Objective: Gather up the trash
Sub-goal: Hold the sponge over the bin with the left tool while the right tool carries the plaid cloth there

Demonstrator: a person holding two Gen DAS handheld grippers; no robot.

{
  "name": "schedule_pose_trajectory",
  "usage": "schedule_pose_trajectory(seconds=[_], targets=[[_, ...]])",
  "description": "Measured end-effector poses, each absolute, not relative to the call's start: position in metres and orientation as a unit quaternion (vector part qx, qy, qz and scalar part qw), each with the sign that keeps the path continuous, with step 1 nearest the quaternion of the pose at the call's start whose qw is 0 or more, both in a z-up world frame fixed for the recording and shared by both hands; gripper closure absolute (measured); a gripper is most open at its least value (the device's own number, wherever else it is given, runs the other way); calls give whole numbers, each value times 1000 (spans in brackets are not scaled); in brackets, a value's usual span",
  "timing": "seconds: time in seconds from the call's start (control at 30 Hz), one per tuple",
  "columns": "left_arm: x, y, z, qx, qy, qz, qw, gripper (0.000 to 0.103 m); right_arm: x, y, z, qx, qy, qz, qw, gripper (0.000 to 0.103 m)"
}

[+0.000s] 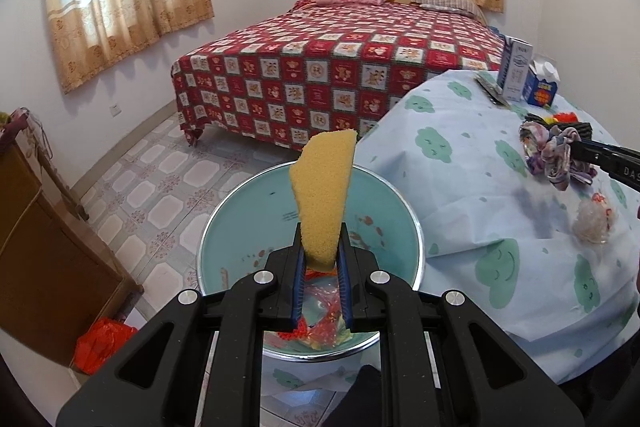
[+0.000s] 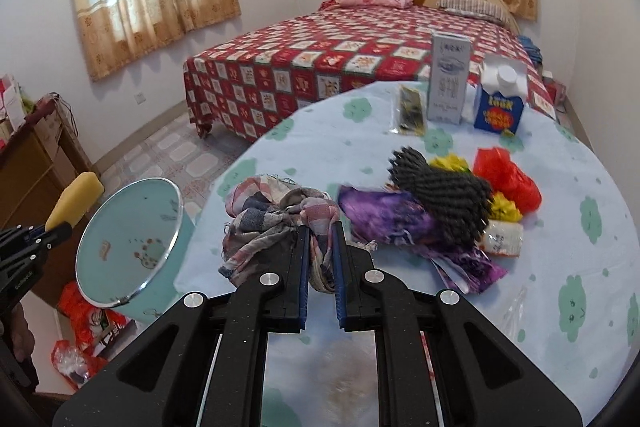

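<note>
free: tablecloth (image 2: 560,267) near right | blocked: trash pile (image 2: 440,203), cartons (image 2: 448,83) behind

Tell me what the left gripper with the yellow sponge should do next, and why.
Probably open the left gripper and let the yellow sponge drop. It is pinched upright right above the open teal bin, which already has wrappers in its bottom. The right gripper is shut on the plaid rag over the table.
</note>
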State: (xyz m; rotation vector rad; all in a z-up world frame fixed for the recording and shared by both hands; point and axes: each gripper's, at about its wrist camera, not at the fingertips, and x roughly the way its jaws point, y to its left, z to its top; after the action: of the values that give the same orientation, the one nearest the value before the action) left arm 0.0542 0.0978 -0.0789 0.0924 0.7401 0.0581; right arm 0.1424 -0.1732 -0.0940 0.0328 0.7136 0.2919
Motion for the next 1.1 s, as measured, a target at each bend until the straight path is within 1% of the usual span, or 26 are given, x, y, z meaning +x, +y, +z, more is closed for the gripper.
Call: schedule_pose_trajectory(seconds=[0.53, 1.1], targets=[[52, 133, -81, 25, 366, 64, 928, 89, 151, -106, -99, -11, 334, 185, 924, 92], [42, 166, -75, 10, 341, 106, 934, 89, 151, -51, -97, -35, 311, 233, 921, 92]])
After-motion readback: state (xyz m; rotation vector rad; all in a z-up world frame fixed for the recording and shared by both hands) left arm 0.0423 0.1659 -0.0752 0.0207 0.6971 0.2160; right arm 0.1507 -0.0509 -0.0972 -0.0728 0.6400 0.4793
